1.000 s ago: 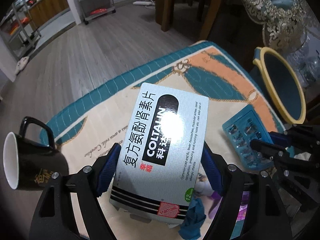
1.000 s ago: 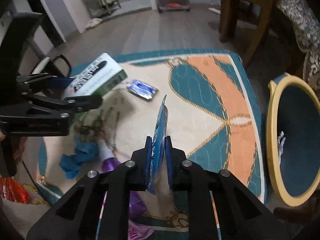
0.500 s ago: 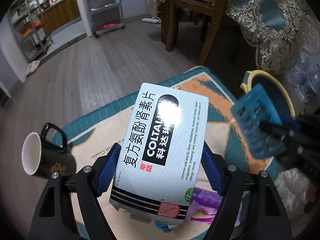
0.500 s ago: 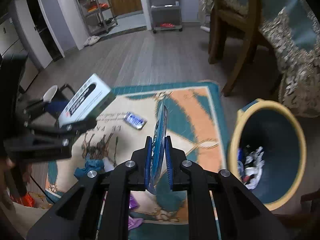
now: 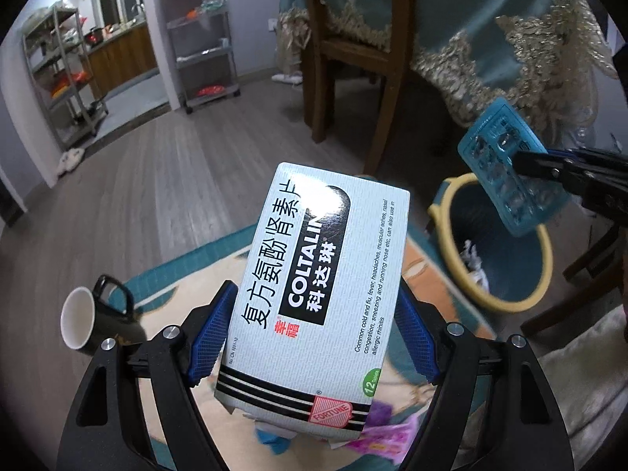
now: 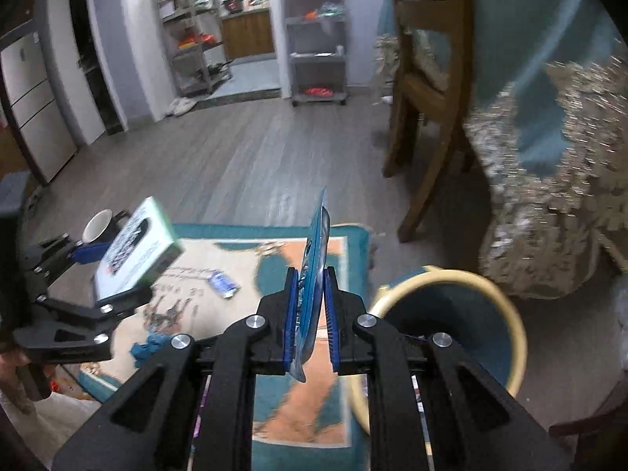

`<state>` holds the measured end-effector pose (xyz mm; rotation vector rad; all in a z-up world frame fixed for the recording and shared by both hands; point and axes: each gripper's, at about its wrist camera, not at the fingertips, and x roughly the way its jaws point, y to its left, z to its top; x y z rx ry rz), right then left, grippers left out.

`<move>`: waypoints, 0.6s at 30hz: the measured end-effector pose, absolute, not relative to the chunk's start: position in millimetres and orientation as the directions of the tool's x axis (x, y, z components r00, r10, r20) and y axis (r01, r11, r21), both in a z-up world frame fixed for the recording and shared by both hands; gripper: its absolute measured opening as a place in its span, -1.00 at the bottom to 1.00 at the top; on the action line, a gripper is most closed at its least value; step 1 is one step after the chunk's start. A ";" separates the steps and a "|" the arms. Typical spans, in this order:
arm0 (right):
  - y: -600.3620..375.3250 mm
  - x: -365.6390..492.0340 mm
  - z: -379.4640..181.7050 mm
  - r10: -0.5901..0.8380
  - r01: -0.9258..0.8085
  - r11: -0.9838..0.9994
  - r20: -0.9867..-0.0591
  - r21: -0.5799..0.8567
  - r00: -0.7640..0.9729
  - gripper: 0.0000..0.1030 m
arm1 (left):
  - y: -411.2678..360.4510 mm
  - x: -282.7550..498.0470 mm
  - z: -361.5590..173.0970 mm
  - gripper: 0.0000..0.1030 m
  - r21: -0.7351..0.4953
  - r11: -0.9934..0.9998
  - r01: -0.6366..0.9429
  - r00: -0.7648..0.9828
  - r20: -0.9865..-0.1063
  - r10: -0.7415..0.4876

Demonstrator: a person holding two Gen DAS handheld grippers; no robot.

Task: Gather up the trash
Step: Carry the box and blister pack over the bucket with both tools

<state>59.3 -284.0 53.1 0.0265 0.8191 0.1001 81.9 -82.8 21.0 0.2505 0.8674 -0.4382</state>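
My left gripper (image 5: 310,337) is shut on a white medicine box (image 5: 314,294) printed COLTALIN and holds it up above the patterned table. The box also shows in the right wrist view (image 6: 137,251). My right gripper (image 6: 310,314) is shut on a blue blister pack (image 6: 314,267), held edge-on; the blister pack also shows in the left wrist view (image 5: 510,172), above the bin. A yellow-rimmed blue bin (image 5: 467,286) with some white trash inside stands on the floor at the right (image 6: 514,325).
A black mug (image 5: 90,325) lies on the table's left. A small blue packet (image 6: 223,282), a blue crumpled scrap (image 6: 149,347) and purple wrappers (image 5: 388,431) lie on the cloth. A wooden chair (image 6: 428,90) and a draped table (image 5: 510,39) stand behind the bin.
Both grippers have risen and swung right toward the bin. The blister pack has moved from beside the bin to above its rim. The box stays gripped.
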 end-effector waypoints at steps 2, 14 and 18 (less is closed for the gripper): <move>-302.3 58.6 49.9 0.086 -0.040 0.996 -0.728 0.080 0.680 -0.76 | -95.0 79.0 23.8 0.52 0.031 0.873 0.487 0.565 -0.773 -0.288; -407.0 53.9 10.1 0.015 0.186 0.970 -0.809 0.154 0.587 -0.76 | -199.5 79.8 1.4 0.52 -0.018 0.772 0.635 0.450 -0.804 -0.388; -432.1 49.0 -4.1 0.023 0.244 0.952 -0.833 0.187 0.552 -0.76 | -232.2 79.8 -16.5 0.52 -0.050 0.741 0.670 0.392 -0.823 -0.411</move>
